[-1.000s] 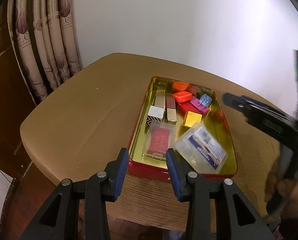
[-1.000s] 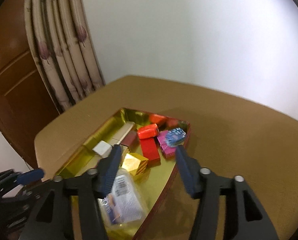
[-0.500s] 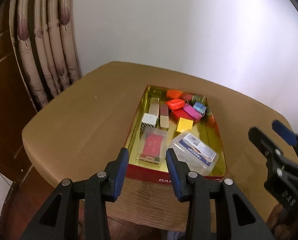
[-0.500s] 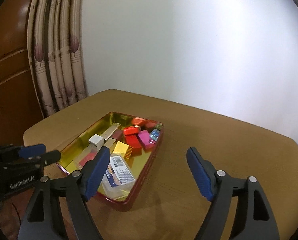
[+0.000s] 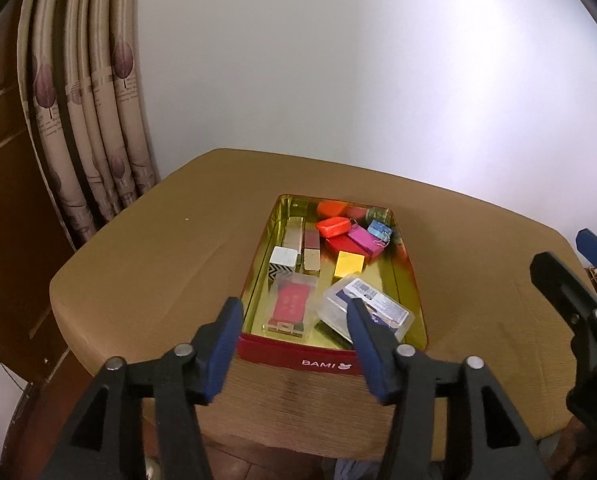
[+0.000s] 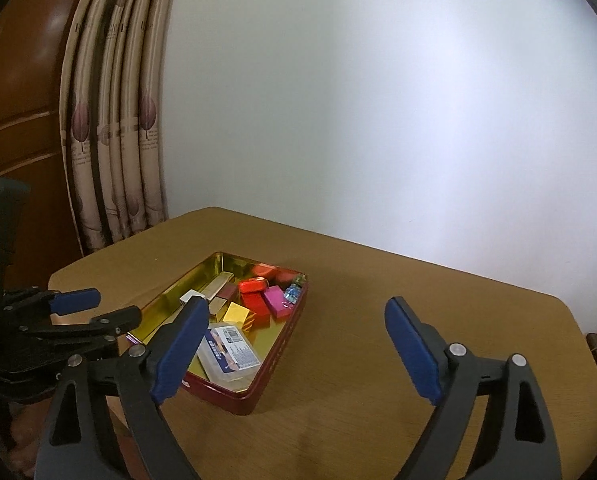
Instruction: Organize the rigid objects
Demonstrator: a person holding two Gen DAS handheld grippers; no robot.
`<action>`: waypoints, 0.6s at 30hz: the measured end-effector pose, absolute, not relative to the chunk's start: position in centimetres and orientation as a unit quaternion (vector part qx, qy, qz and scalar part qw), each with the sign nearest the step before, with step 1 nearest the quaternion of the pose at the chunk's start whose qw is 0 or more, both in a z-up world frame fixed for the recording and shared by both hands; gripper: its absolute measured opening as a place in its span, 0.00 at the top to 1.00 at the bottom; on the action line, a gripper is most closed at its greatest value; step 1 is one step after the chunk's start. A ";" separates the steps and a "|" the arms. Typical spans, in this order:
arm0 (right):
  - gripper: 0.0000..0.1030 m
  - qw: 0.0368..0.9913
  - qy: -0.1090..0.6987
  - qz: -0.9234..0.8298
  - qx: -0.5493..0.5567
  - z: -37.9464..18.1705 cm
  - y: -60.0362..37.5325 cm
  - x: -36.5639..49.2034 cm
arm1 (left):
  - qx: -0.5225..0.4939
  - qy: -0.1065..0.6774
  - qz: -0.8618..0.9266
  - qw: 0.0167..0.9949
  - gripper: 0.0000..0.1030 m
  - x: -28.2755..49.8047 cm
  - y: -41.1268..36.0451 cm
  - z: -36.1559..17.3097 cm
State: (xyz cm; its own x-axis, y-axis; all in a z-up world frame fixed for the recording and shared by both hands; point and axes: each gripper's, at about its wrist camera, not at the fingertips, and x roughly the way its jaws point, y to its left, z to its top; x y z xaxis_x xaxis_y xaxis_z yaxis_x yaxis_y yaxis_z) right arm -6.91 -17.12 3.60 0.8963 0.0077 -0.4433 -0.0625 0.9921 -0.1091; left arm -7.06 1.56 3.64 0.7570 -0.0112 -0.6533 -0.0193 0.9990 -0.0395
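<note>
From the left wrist, the left hand-held gripper [image 5: 294,344] is hovering over the near end of the red tin [image 5: 330,362], its jaws opening with nothing between them. The tin is sitting on the desk [image 5: 158,264], holding a clear plastic case [image 5: 378,310], a yellow block [image 5: 349,263] and other small pieces.

From the right wrist, the right hand-held gripper [image 6: 294,350] is hanging above bare desk just beside the tin, jaws widening and empty.
</note>
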 end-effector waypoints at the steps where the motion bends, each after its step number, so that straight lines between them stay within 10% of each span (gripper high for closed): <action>1: 0.14 0.972 0.225 0.015 -0.063 3.7 -17.2 -7.2 | -0.021 0.346 0.001 0.938 0.46 -7.2 1.5 3.8; 18: 0.10 0.975 0.210 0.000 -0.072 4.9 -17.7 -9.5 | -0.006 0.348 -0.016 0.937 0.46 -7.6 0.4 3.8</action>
State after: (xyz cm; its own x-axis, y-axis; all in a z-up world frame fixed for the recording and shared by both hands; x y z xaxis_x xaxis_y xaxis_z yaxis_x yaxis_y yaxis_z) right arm -9.51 -17.74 4.92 0.9115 -0.0306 -0.4101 -0.0298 0.9897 -0.1401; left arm -7.60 0.43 3.79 0.7566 -0.0338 -0.6530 0.0256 0.9994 -0.0221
